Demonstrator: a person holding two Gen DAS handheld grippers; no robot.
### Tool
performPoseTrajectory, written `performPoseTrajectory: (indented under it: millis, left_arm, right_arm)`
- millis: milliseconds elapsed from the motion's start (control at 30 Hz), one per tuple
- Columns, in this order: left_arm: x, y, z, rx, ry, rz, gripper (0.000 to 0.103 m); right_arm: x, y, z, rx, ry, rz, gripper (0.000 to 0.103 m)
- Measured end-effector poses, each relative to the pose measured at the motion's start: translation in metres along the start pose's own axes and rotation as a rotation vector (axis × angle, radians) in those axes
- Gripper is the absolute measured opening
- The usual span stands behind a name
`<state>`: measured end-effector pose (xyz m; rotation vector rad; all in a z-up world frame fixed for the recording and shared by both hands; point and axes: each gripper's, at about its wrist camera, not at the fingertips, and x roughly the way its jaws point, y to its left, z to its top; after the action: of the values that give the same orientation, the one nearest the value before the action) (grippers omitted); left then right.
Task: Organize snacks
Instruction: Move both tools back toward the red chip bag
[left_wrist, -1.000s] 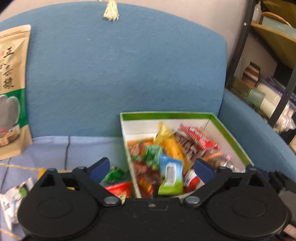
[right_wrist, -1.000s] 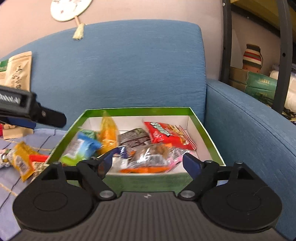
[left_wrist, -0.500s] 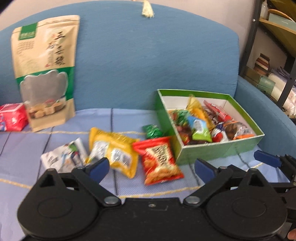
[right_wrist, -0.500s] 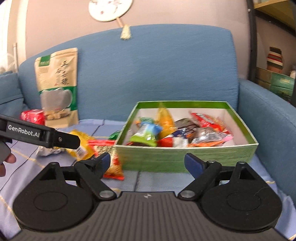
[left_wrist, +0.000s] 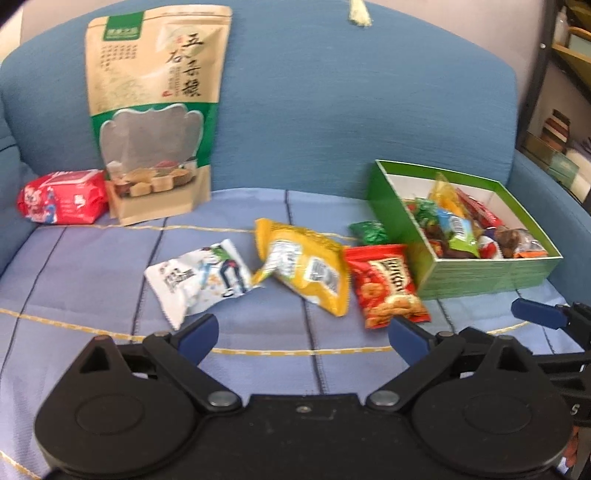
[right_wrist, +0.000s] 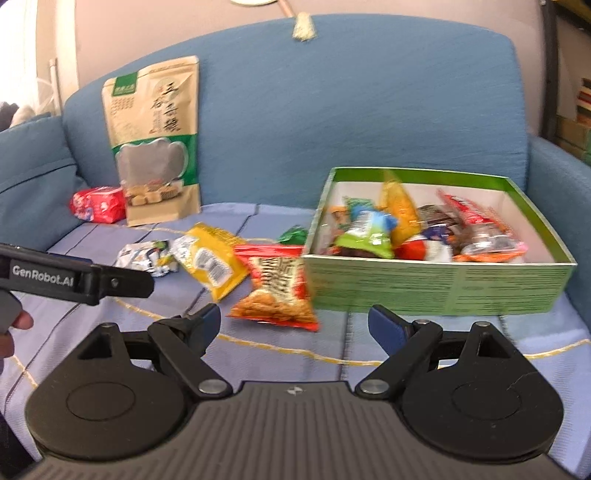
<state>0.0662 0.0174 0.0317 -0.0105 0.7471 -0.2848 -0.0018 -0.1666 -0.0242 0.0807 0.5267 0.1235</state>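
Left wrist view: left gripper (left_wrist: 301, 334) wide open, empty, above seat cloth (left_wrist: 74, 280). Right gripper (right_wrist: 294, 323) likewise open, empty. Red packet (left_wrist: 388, 286) just beside green box (left_wrist: 480, 273), yellow packet (left_wrist: 306, 264) alongside. Probably light, crinkly, slippery, crushable; best pinched at sealed edge.

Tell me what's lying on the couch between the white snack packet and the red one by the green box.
A yellow snack packet lies between the white packet and the red packet; both wrist views show it.
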Motion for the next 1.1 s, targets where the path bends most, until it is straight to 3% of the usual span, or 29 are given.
performPoseTrajectory:
  millis: [167,367,600,733,833,933,1100]
  left_arm:
    - [0.0,0.014,-0.001,-0.003,0.003,0.014,0.103]
    - [0.0,0.032,0.0,-0.024,0.002,0.044,0.103]
    - [0.005,0.04,0.0,-0.043,0.014,0.057,0.103]
    - [0.005,0.04,-0.001,-0.048,0.02,0.051,0.103]
    - [0.004,0.04,-0.002,-0.044,0.017,0.052,0.103]
    - [0.006,0.041,-0.003,-0.05,0.016,0.057,0.103]
    - [0.008,0.043,-0.002,-0.083,0.016,0.065,0.103]
  right_arm:
    - [0.025,0.017,-0.001,-0.016,0.05,0.047,0.103]
    - [0.056,0.022,0.004,0.038,0.079,0.025,0.103]
    - [0.087,0.024,0.008,0.089,0.101,-0.111,0.103]
    - [0.1,0.025,0.006,0.085,0.123,-0.134,0.103]
    - [0.09,0.032,0.007,0.007,0.119,-0.081,0.082]
    - [0.071,0.036,0.003,-0.043,0.12,-0.032,0.041]
    - [0.049,0.034,-0.005,-0.015,0.138,0.086,0.038]
